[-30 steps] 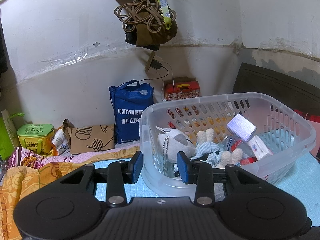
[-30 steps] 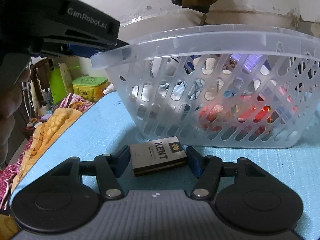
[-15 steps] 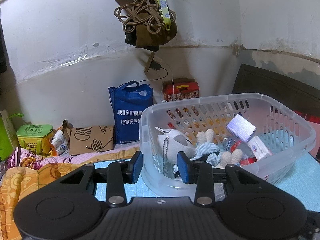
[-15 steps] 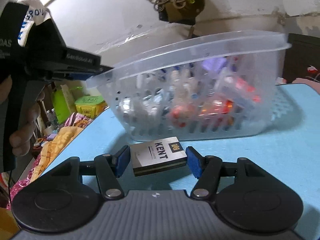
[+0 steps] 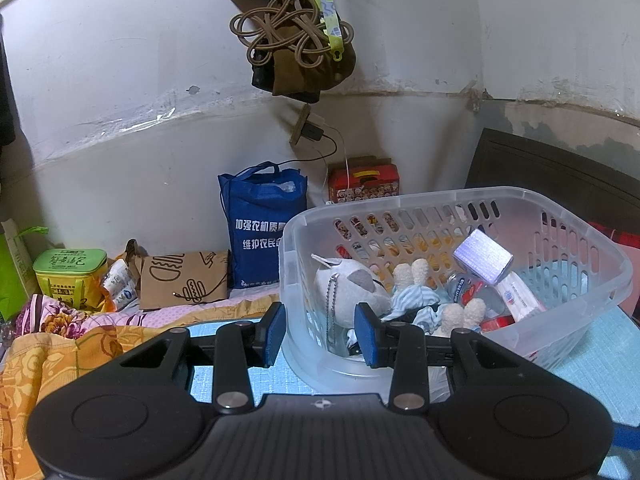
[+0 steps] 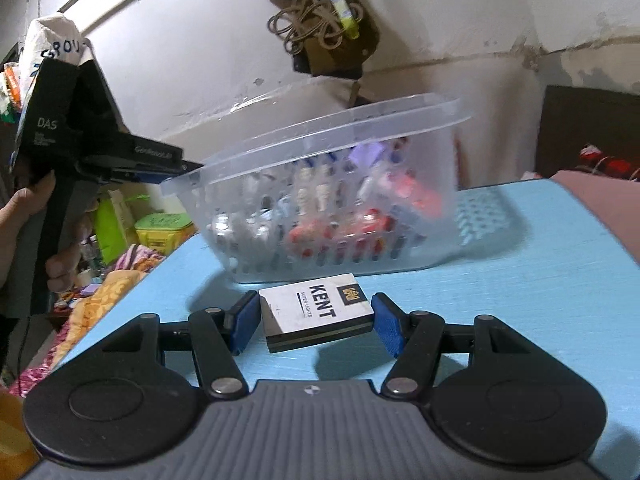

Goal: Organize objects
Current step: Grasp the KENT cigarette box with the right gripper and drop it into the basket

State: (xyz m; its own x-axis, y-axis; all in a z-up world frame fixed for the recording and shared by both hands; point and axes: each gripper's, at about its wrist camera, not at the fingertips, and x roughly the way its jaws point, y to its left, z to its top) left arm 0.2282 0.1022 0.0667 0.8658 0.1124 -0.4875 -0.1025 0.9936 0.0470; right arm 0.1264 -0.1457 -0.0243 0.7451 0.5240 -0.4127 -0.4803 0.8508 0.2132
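Right gripper (image 6: 314, 326) has swung away from the translucent perforated plastic basket (image 6: 320, 152) since a second ago; the basket filled its view then and now sits further off, blurred. Its blue pads remain clamped on the ends of the white-and-black KENT cigarette pack (image 6: 318, 310), held clear above the light-blue desk (image 6: 500, 280), just in front of the basket.

Left gripper (image 5: 320, 334) unchanged: jaws partly closed astride the basket's near-corner wall (image 5: 292, 280), one pad outside, one inside. Cannot tell whether the pads press on it. A hand (image 6: 24, 216) holds this gripper at the desk's left edge.

Basket stands toward the desk's far edge. Inside: grey plush toy with ball chain (image 5: 350, 284), striped cloth, pale lilac box (image 5: 482, 256), white tube, red items.

Off the desk's left edge: orange patterned blanket (image 5: 44, 360), green tin (image 5: 70, 276), blue tote bag (image 5: 260, 228) against the wall.
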